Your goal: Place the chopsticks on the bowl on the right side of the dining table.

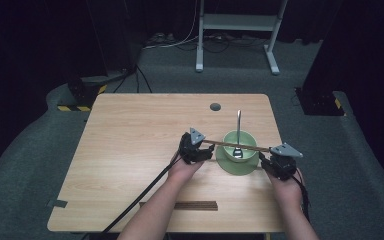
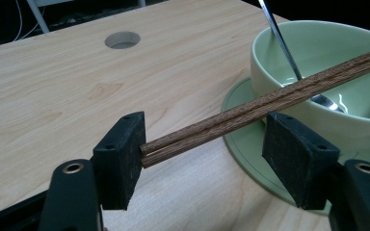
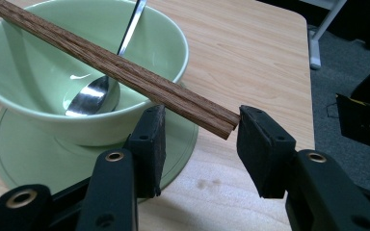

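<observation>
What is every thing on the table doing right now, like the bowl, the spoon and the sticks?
Chopsticks: a pair side by side, lying across the bowl's rim.
Bowl: upright on the plate, empty but for the spoon.
Spoon: in the bowl, handle leaning on the rim.
Plate: flat on the table.
Left claw: open around one chopstick end.
Right claw: open at the other end.

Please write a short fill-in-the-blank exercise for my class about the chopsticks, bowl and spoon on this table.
1. The chopsticks lie across the rim of the green ____.
2. The bowl stands on a green ____.
3. Inside the bowl rests a metal ____.
4. The jaws of the left hand-held gripper and the right hand-held gripper stand ____ around the chopstick ends.

Missing words: bowl; plate; spoon; open
</observation>
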### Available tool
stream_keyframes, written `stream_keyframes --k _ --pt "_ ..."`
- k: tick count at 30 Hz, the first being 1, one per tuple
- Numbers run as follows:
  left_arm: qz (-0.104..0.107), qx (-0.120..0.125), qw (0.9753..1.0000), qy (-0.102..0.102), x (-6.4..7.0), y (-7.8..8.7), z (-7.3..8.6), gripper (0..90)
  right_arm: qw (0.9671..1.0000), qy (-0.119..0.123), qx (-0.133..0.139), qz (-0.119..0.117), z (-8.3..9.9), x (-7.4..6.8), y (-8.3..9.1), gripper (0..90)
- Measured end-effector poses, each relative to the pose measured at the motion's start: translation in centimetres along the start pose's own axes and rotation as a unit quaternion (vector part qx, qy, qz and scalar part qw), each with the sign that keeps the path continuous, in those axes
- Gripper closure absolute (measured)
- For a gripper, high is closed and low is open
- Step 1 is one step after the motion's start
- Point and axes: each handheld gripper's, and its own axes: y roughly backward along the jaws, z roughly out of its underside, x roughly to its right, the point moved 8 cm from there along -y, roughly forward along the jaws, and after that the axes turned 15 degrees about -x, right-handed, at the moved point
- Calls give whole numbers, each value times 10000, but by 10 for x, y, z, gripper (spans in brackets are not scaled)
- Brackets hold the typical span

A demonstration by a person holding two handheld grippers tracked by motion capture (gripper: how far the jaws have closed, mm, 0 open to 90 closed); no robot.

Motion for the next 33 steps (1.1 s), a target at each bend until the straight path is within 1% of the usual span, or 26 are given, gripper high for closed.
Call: stream_keyframes --k 3,6,9,15,20,22,24,27,33 --pt "-24 26 10000 8 2 4 4 346 10000 28 10 6 2 -2 2 536" --pt "-92 69 9999 -91 4 7 7 364 10000 34 18 0 4 -3 4 535" --pt "-117 74 9998 -117 4 9 11 378 10000 19 19 10 6 -3 5 539" --pt "-136 120 9998 -125 4 13 13 387 10000 35 22 29 5 -3 4 540" --pt "-94 148 9998 -87 5 13 13 405 10000 -19 44 60 5 0 5 539" --pt "-121 134 9998 -98 6 13 13 414 9999 -54 54 68 4 3 6 540" --pt "-145 134 9998 -98 6 13 14 418 9999 -75 36 97 4 5 5 541" --pt "-116 156 9998 -64 7 12 14 426 9998 -136 16 109 2 9 3 546" --pt "-91 190 9997 -79 9 13 14 435 9998 -165 11 132 -2 12 0 556"
